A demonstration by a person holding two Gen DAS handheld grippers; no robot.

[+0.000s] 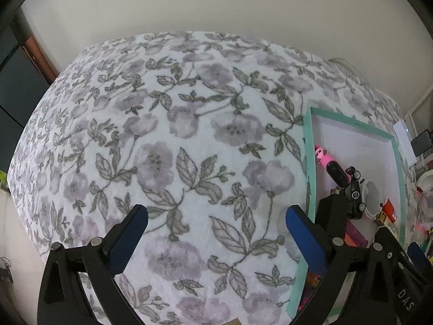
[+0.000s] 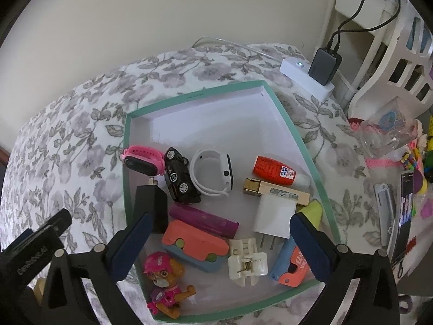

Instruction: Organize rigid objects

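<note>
Right gripper [image 2: 219, 246] jaws wide, empty | left gripper [image 1: 216, 239] wide over floral cloth [image 1: 189, 135] | "DAS" at 4 o'clock, cut off | teal box [image 2: 297, 135] rim print, red bottle [image 2: 273, 169] label unreadable

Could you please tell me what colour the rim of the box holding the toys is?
The box rim is mint green, with a white inside; it shows best in the right wrist view.

A floral bedspread [image 1: 189, 135], with a white power strip [image 2: 305, 80] holding a dark charger [image 2: 324, 66].
</note>
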